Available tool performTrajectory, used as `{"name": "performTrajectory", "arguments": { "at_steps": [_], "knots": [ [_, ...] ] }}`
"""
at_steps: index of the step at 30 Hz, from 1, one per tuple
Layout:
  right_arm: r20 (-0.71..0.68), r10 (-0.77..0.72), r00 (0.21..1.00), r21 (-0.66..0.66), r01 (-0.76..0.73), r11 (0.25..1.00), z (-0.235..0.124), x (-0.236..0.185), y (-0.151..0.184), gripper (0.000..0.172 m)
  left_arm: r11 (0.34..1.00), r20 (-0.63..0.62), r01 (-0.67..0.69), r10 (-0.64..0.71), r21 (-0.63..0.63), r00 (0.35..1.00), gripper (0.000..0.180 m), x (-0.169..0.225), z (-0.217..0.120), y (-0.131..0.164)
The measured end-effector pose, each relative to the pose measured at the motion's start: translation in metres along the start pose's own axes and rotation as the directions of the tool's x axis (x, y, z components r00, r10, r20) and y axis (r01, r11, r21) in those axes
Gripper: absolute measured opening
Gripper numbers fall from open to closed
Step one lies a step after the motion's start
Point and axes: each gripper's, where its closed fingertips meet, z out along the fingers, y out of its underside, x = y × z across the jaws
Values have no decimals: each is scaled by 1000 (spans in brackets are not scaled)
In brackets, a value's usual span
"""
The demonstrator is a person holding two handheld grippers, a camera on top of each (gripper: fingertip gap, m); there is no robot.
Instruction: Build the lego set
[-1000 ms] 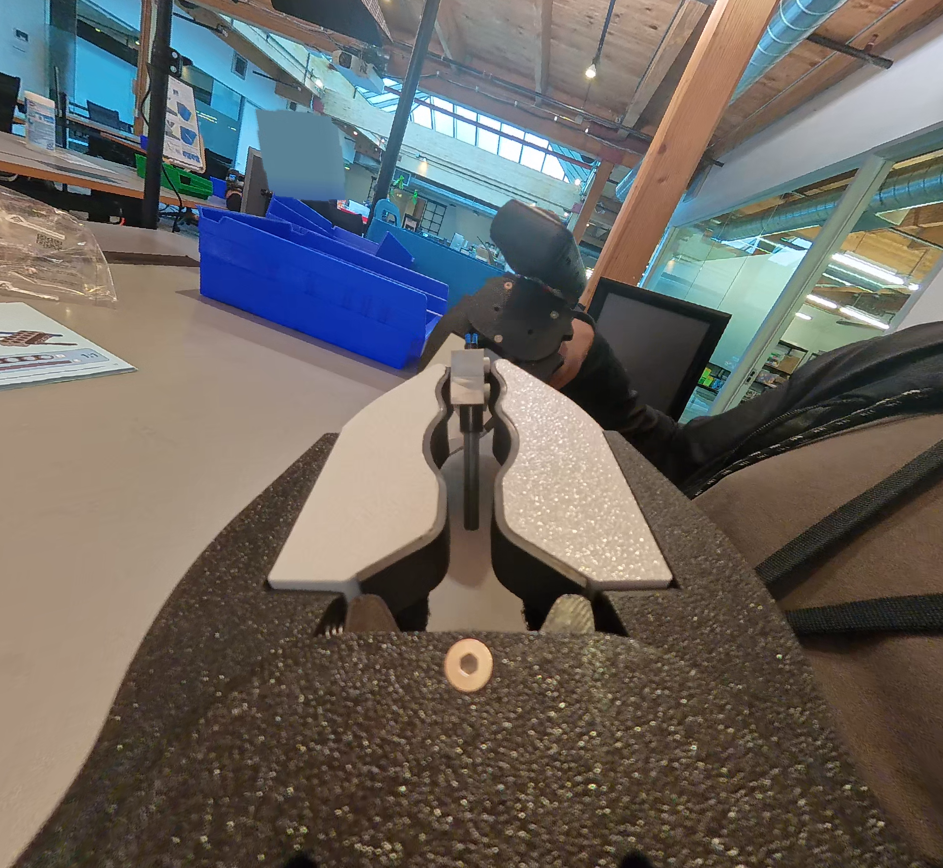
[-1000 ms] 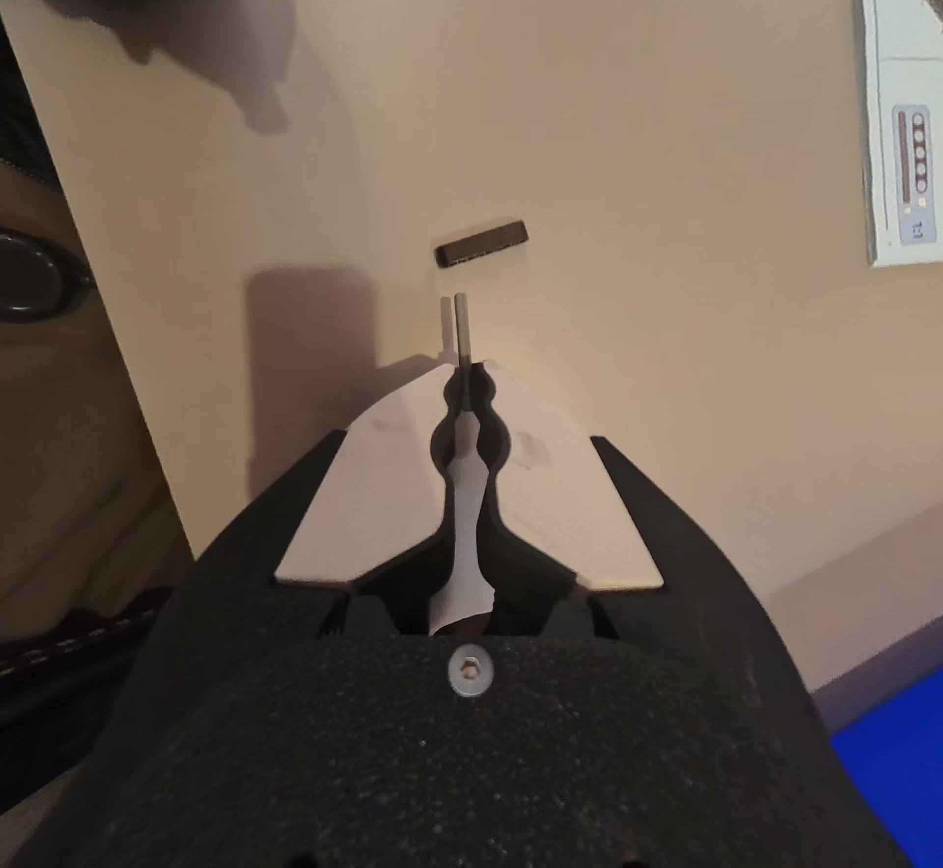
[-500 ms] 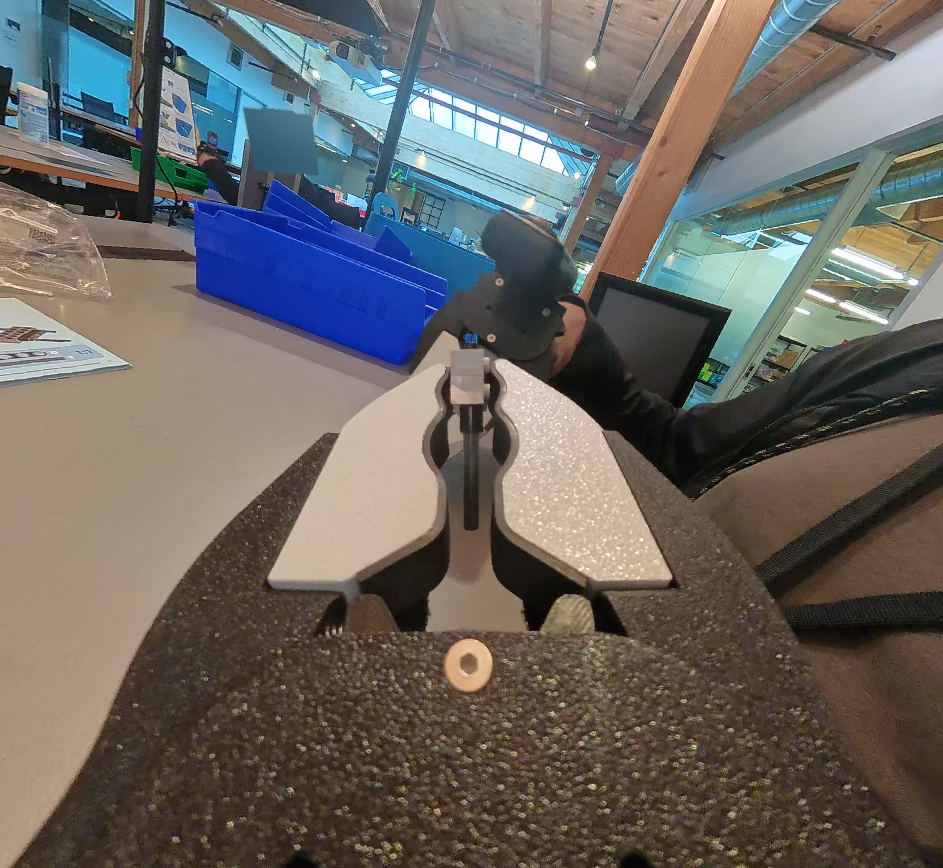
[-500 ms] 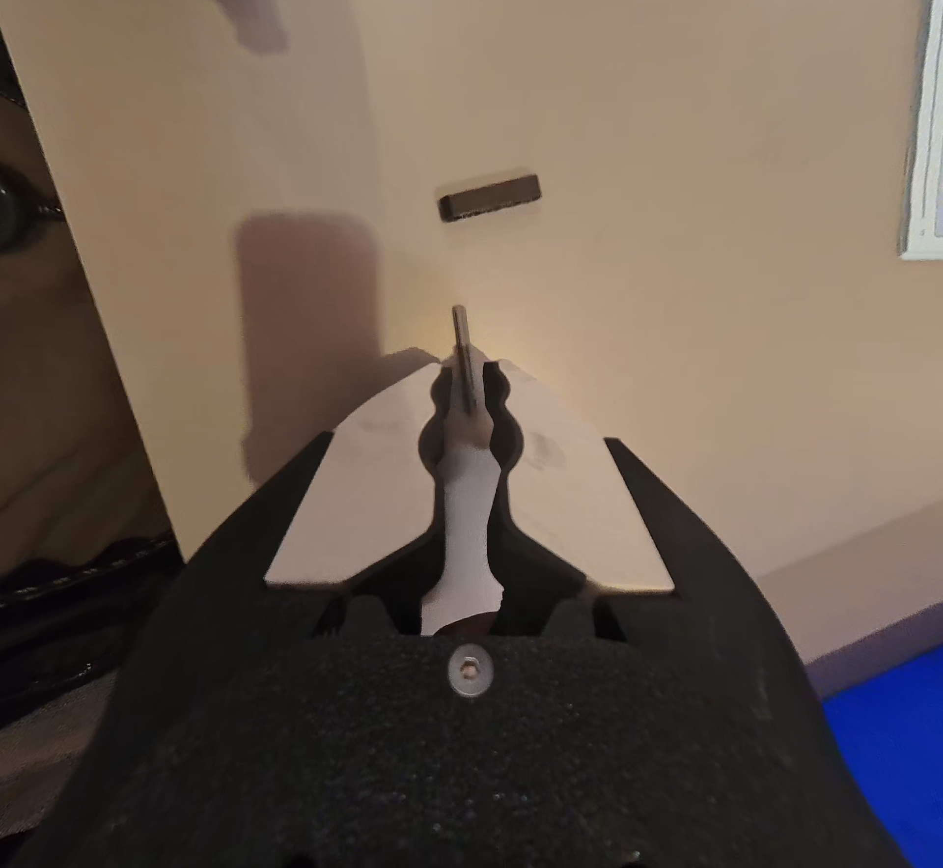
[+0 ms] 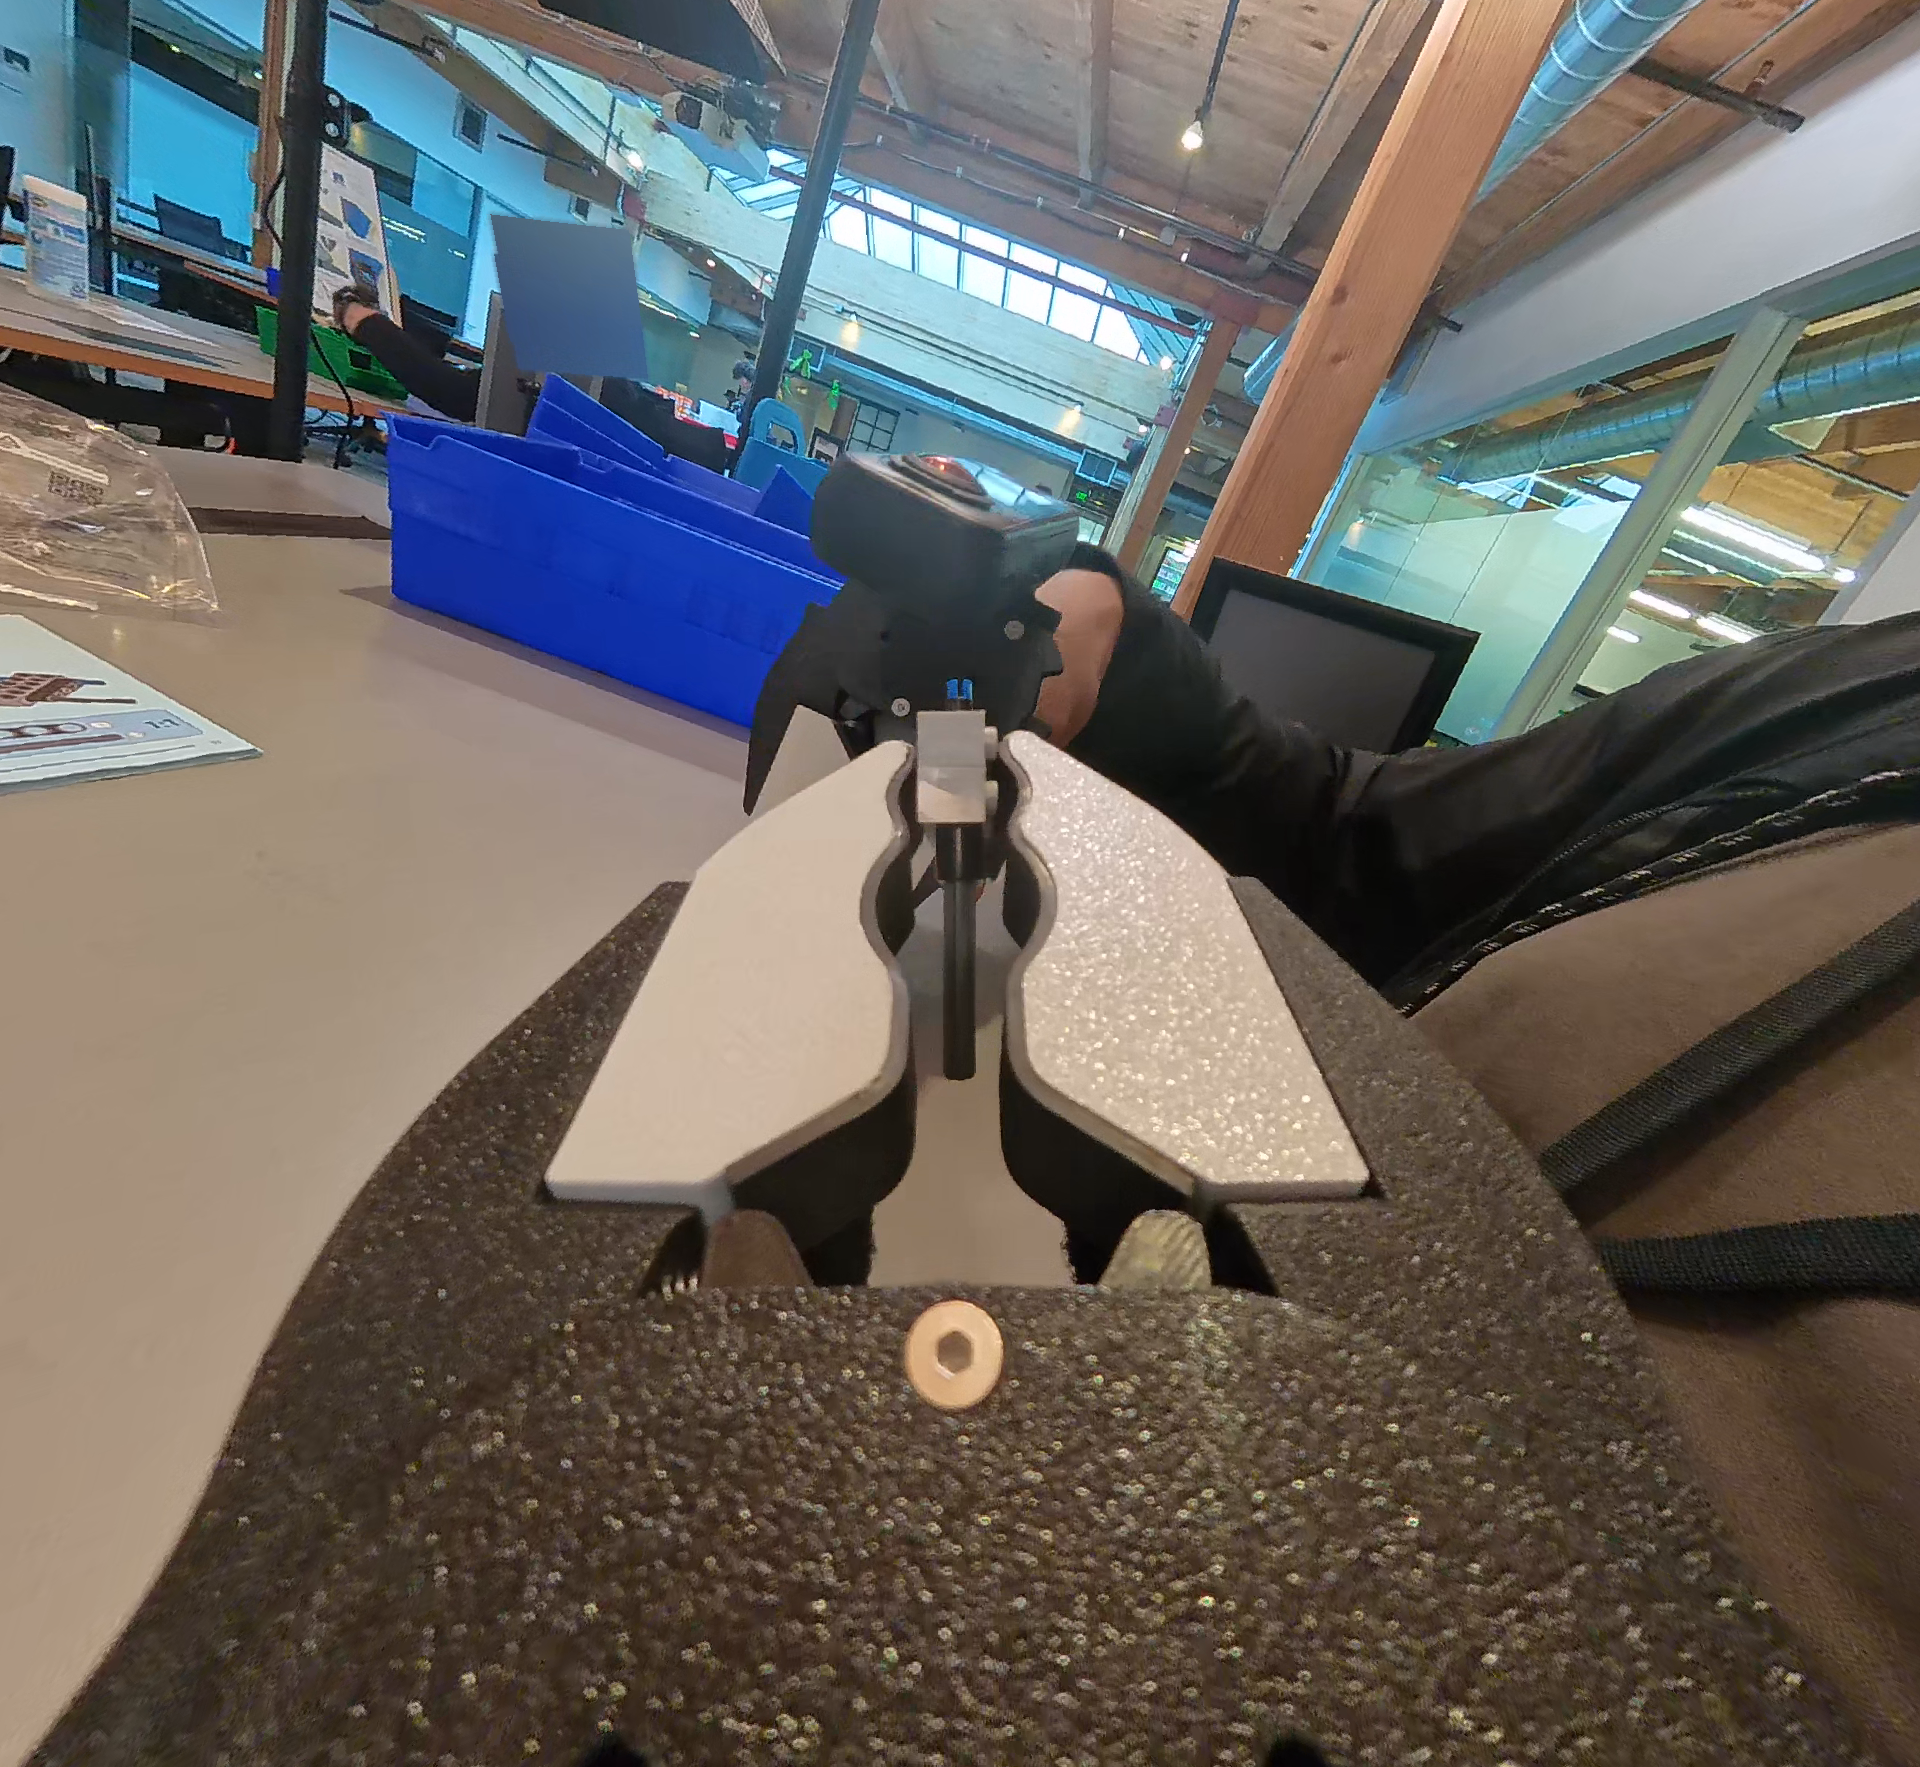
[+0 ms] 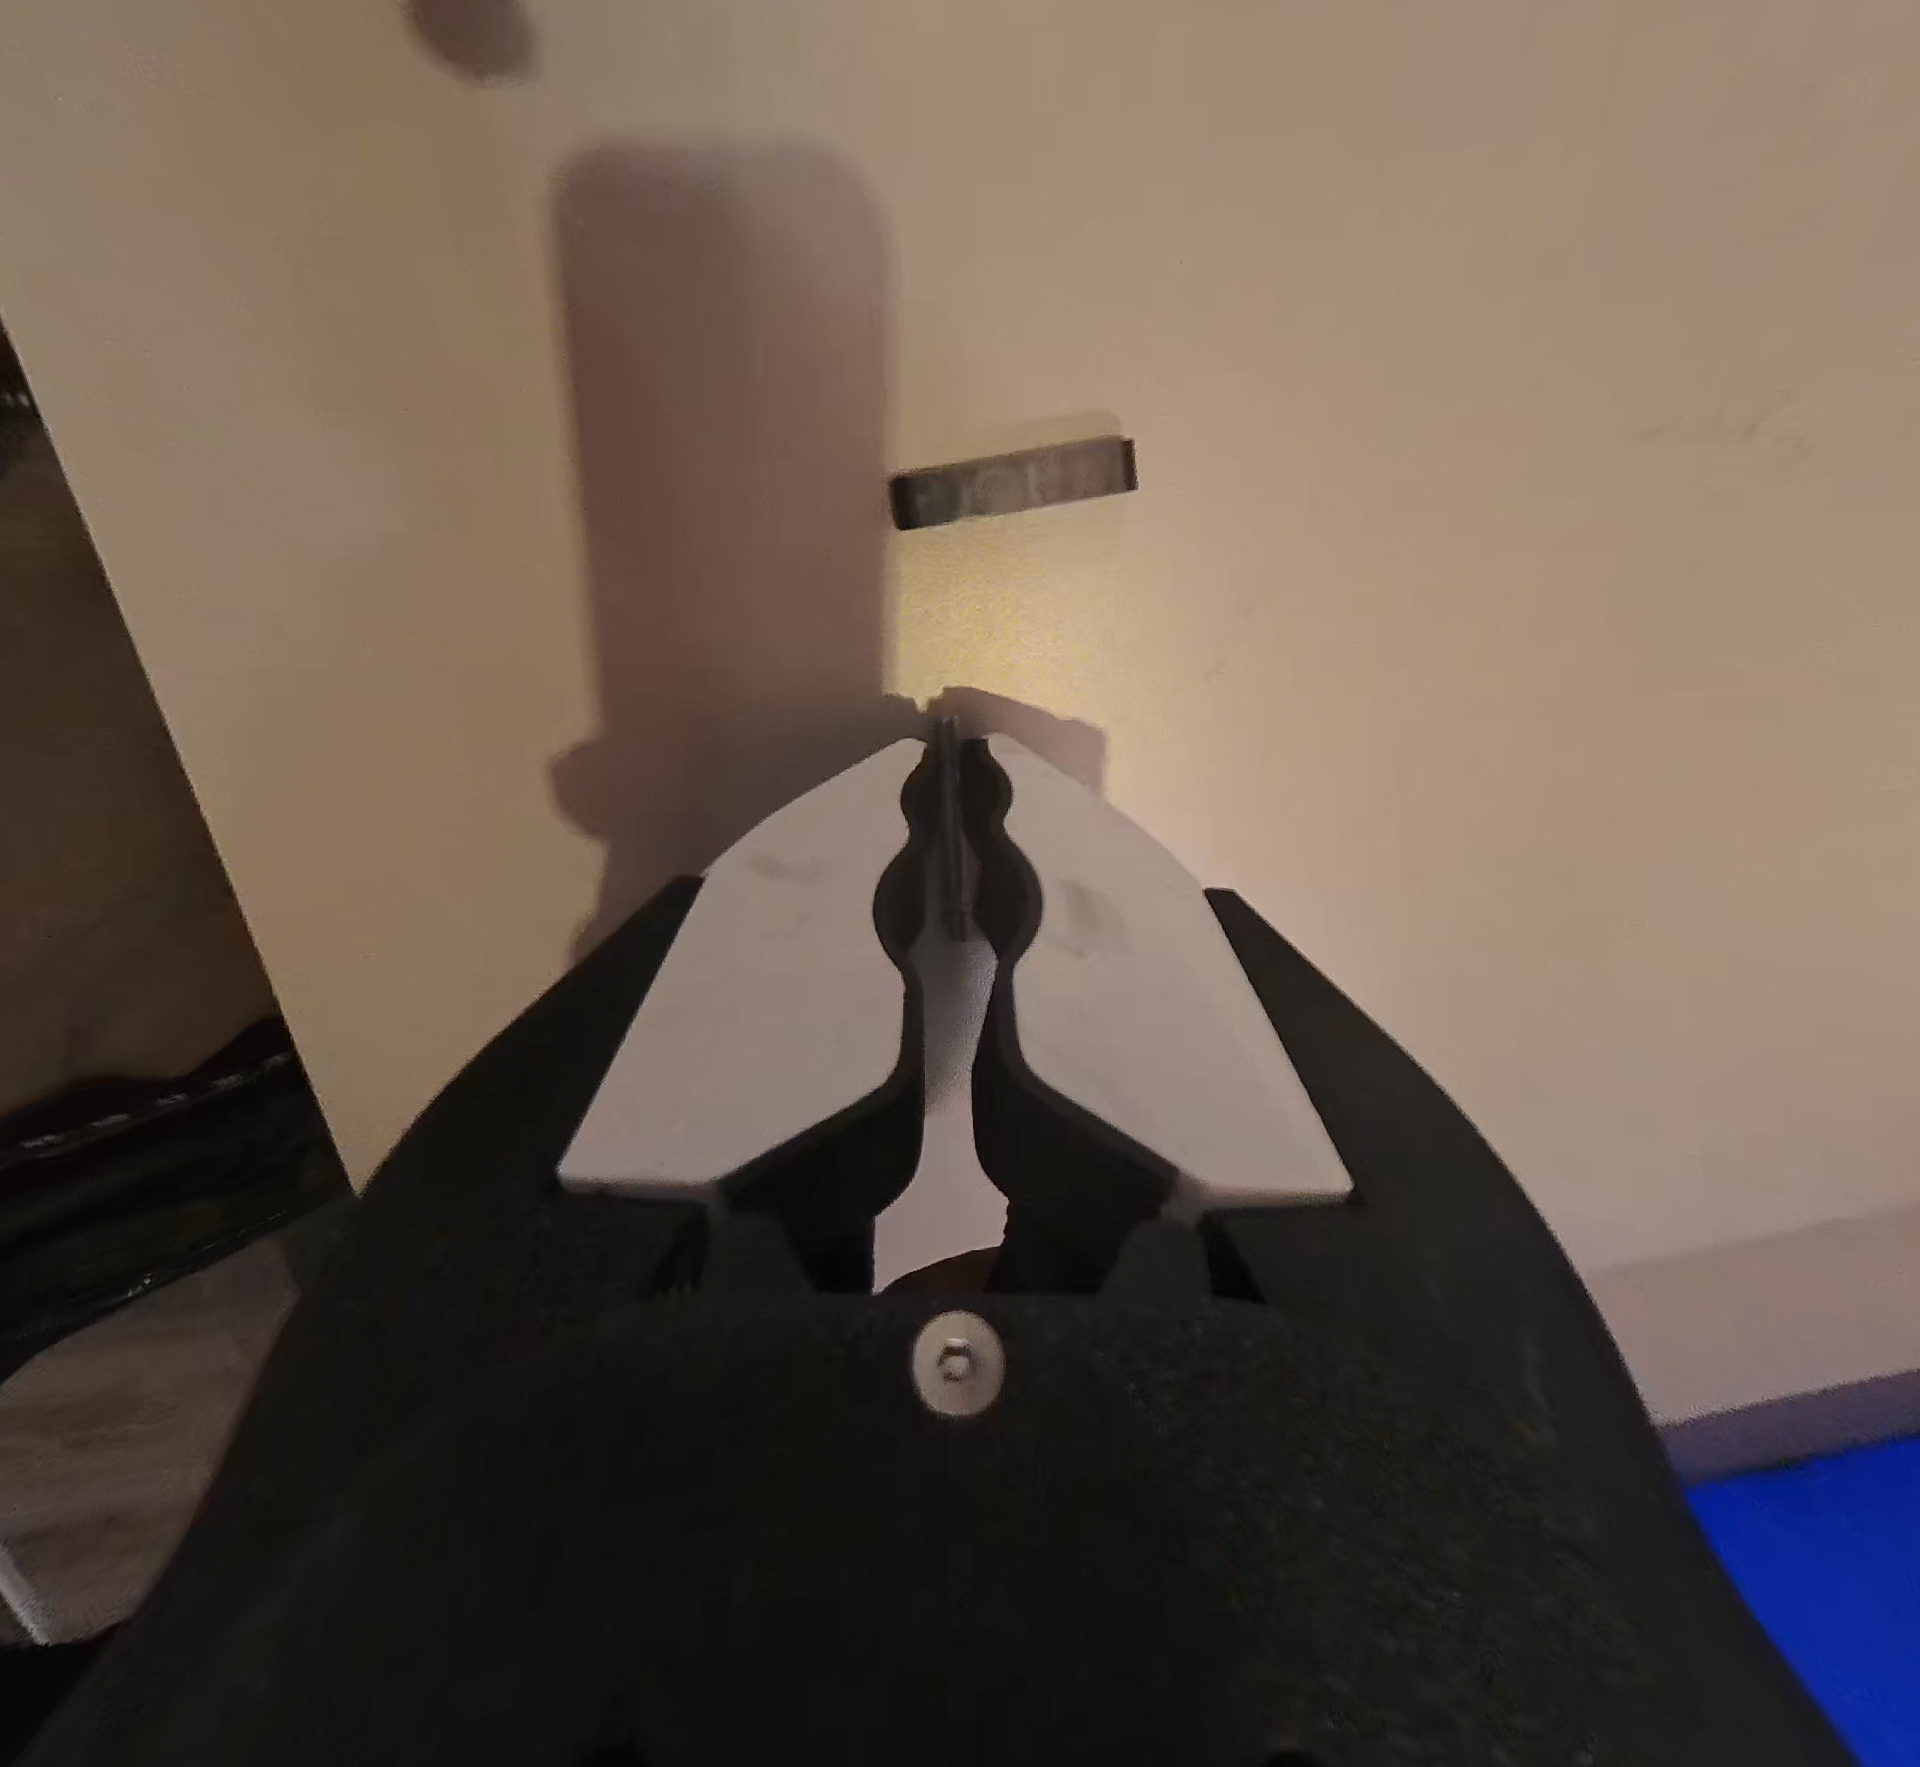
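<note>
Plastic bag [image 5: 88, 522] and printed sheet [image 5: 94, 725] far left on worktop [image 5: 312, 886]; blue bins [image 5: 582, 554] behind. Left gripper [image 5: 954, 782] clamps grey block [image 5: 951, 772] on black rod [image 5: 956, 969]. Right gripper [image 6: 951, 751] pinches thin dark pin [image 6: 951, 834]; dark bar [image 6: 1013, 483] lies just beyond

Thin dark pin [image 6: 951, 824] deeper in right gripper [image 6: 951, 746]

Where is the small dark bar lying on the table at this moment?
In the right wrist view, the dark bar lies on the beige table, apart from and ahead of the right gripper.
</note>
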Motion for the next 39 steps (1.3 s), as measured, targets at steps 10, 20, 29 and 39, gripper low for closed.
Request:
{"name": "performTrajectory", "arguments": {
  "at_steps": [10,20,29,39],
  "knots": [
    [75,285,955,782,-234,577,-110,30,-95,4,990,-87,104,-96,99,992,12,5,-2,-11],
    [340,99,935,940,-342,-4,-185,-25,-156,4,991,-123,54,-39,123,992,12,18,1,-13],
    [332,134,934,942,-334,-3,-157,-33,-158,4,993,-91,-1,12,119,996,12,19,0,-12],
    [385,125,914,923,-383,-39,-152,-34,-155,4,995,-81,-15,23,100,996,12,18,2,-9]
  ]
}}
